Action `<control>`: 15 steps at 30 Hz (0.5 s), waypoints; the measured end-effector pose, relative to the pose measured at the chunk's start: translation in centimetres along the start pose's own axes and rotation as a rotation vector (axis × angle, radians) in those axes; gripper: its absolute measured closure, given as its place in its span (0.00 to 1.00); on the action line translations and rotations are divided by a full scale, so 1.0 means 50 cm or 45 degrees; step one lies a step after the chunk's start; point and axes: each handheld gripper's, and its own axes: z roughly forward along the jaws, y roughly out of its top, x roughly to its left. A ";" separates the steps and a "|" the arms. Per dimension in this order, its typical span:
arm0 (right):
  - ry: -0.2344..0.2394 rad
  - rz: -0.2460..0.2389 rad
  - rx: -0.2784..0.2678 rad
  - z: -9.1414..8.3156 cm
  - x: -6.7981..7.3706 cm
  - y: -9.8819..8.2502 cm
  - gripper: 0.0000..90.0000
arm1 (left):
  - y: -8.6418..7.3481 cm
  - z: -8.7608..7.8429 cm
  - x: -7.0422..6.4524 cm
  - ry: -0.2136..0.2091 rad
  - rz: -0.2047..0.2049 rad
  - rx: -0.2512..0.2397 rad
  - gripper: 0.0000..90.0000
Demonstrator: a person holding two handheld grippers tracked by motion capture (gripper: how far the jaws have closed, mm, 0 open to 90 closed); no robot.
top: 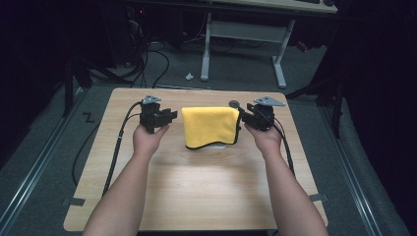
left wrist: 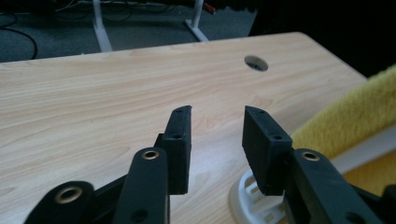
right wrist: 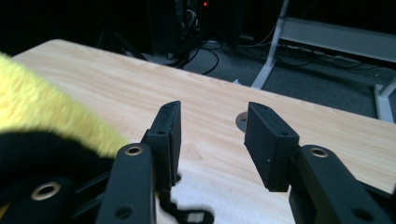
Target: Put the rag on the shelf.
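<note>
The yellow cloth [top: 210, 127] lies draped over a white rack [top: 216, 145] mid-table, flanked by the left gripper [top: 169, 116] and right gripper [top: 244, 118], jaws apart and empty, which should probably back off level to avoid snagging its edges.

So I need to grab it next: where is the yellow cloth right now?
In the high view the yellow cloth is draped over a white stand mid-table, between the left gripper and right gripper.

Both forearms bare, no sleeves. Left gripper [top: 156, 117] & right gripper [top: 256, 118]: black bodies, grey 3-cornered plate on top, black cable trailing behind. Jaws flat black pads w/ small screw holes; brass-ringed pivots just below pads.
</note>
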 end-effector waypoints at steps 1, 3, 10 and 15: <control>-0.005 -0.007 0.006 -0.003 0.001 -0.001 0.61 | -0.004 -0.004 0.000 0.003 0.002 -0.014 0.69; -0.002 -0.026 0.005 -0.011 0.003 -0.004 0.60 | -0.012 -0.012 0.004 0.003 -0.012 -0.033 0.68; -0.015 -0.059 0.002 -0.037 0.010 -0.022 0.56 | -0.036 -0.041 0.009 0.039 0.044 -0.025 0.61; -0.009 -0.090 -0.025 -0.067 0.020 -0.032 0.54 | -0.050 -0.077 0.000 0.035 0.118 -0.025 0.56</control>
